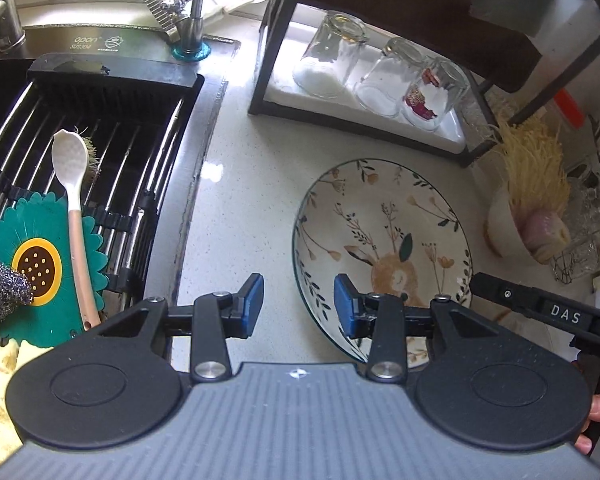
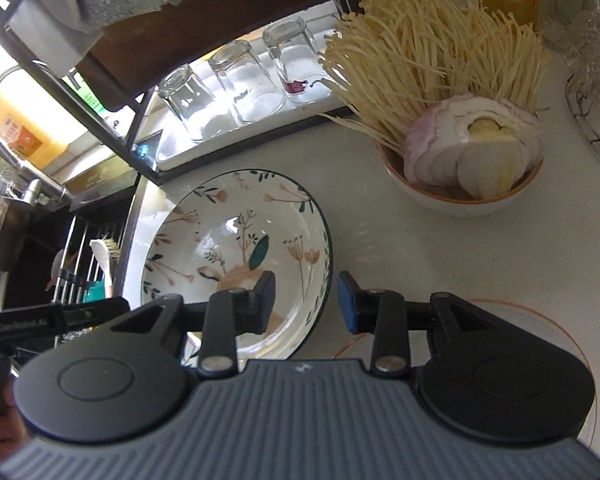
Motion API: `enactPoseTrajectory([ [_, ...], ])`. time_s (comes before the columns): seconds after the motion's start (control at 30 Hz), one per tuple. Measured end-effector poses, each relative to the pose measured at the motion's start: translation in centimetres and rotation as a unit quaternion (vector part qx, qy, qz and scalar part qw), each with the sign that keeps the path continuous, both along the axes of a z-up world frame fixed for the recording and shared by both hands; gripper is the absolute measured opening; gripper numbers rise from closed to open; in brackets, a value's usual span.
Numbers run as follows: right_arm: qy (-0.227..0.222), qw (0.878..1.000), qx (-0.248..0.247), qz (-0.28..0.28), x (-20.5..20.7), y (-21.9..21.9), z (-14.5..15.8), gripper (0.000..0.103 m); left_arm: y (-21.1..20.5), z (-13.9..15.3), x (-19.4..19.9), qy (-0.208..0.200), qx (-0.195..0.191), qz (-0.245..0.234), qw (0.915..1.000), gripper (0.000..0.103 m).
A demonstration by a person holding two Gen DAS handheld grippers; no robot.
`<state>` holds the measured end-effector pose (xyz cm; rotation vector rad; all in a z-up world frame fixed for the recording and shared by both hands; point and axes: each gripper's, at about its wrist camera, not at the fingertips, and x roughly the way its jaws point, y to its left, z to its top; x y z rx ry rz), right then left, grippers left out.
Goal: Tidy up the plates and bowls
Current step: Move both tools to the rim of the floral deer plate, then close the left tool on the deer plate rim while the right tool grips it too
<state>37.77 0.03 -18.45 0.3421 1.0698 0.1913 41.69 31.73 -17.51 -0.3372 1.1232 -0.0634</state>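
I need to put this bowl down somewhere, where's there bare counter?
Bare counter runs between the sink rack and the floral plate, up to the glass shelf. Another patch lies between the plate and the mushroom bowl. The sink side is crowded.

My left claw point(image 1: 299, 304) and right claw point(image 2: 306, 300): black linkages, silver screws, blue pads, ribbed grey housing; lettering possibly "DAS".

One floral plate point(image 1: 384, 216); three upturned glasses point(image 1: 380, 68); one bowl point(image 2: 460, 188); two tongs point(image 1: 299, 304).
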Motion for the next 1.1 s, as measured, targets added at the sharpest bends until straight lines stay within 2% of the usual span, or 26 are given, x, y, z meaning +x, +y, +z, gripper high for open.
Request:
enactPoseTrajectory([
  [0.1, 0.012, 1.000, 0.003, -0.006, 0.7, -0.2, -0.9, 0.037, 0.7, -0.8, 1.0, 0.012, -0.027, 0.006, 0.9995, 0.044],
  [0.17, 0.016, 1.000, 0.007, -0.008, 1.0, -0.4, -1.3, 0.037, 0.6, -1.1, 1.6, 0.013, -0.022, 0.003, 0.9997, 0.044],
  [0.23, 0.018, 1.000, 0.011, -0.008, 1.3, -0.4, -1.7, 0.030, 0.6, -1.5, 2.3, 0.015, -0.017, 0.000, 0.9997, 0.044],
  [0.37, 0.022, 0.999, 0.014, -0.019, 2.0, -0.4, -2.4, 0.029, 0.9, -2.4, 3.8, 0.028, -0.026, -0.002, 0.9993, 0.041],
  [0.47, 0.023, 0.999, 0.017, -0.019, 2.2, -0.4, -2.8, 0.025, 0.6, -2.9, 4.5, 0.035, -0.032, -0.020, 0.9987, 0.036],
  [0.6, 0.021, 0.999, 0.013, -0.024, 2.2, -0.3, -3.3, 0.015, 0.3, -3.5, 5.1, 0.042, -0.031, -0.028, 0.9983, 0.027],
  [0.9, 0.008, 1.000, 0.014, -0.026, 2.0, -0.1, -3.4, 0.012, 0.3, -4.5, 6.2, 0.062, -0.040, -0.036, 0.9966, 0.021],
  [1.0, 0.007, 1.000, 0.008, -0.018, 1.9, 0.1, -3.3, 0.012, 0.1, -4.1, 6.2, 0.055, -0.028, -0.042, 0.9972, 0.012],
  [1.1, -0.002, 1.000, 0.011, -0.017, 1.4, 0.3, -3.0, 0.012, -0.1, -3.6, 6.0, 0.053, -0.012, -0.055, 0.9970, 0.011],
])
